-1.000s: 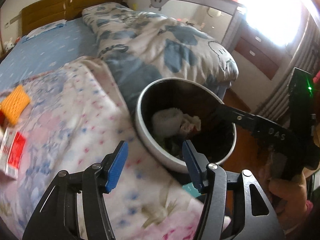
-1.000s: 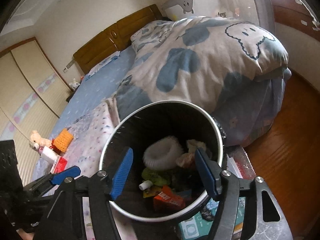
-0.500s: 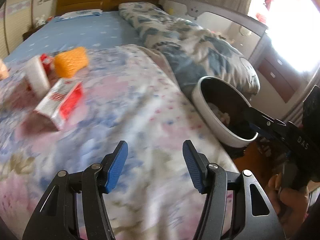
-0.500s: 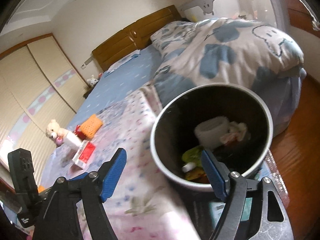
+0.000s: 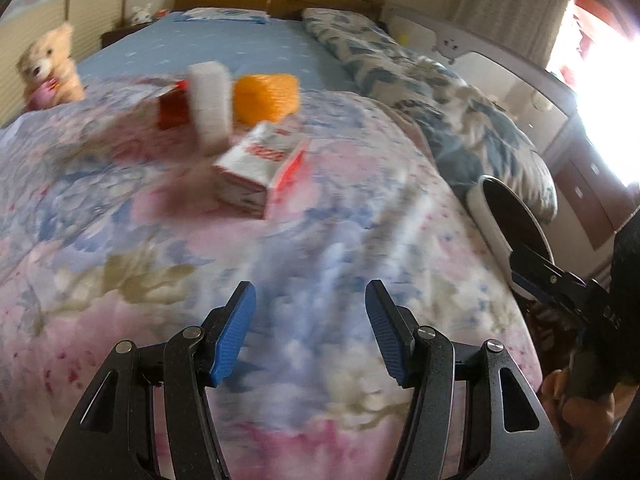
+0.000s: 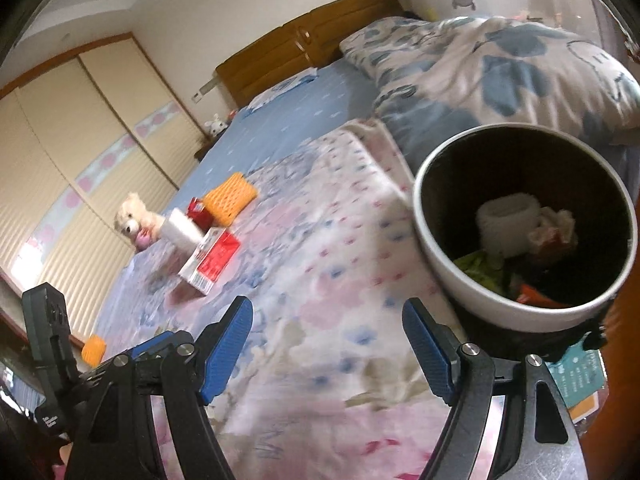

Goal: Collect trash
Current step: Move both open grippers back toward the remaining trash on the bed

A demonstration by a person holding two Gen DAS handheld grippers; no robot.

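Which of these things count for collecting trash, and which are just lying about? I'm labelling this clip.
Belongs to the job:
- red and white carton
- white foam wrap
- orange foam net
- small red box
- trash bin
- left gripper and right gripper, both open and empty

Just lying about:
- teddy bear
- folded duvet
- floral blanket

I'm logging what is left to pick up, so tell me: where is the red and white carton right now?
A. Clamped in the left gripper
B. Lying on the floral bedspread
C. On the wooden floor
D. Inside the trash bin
B. The red and white carton lies on the floral bedspread near the orange item, apart from the trash bin; the left gripper and right gripper are both open and hold nothing.
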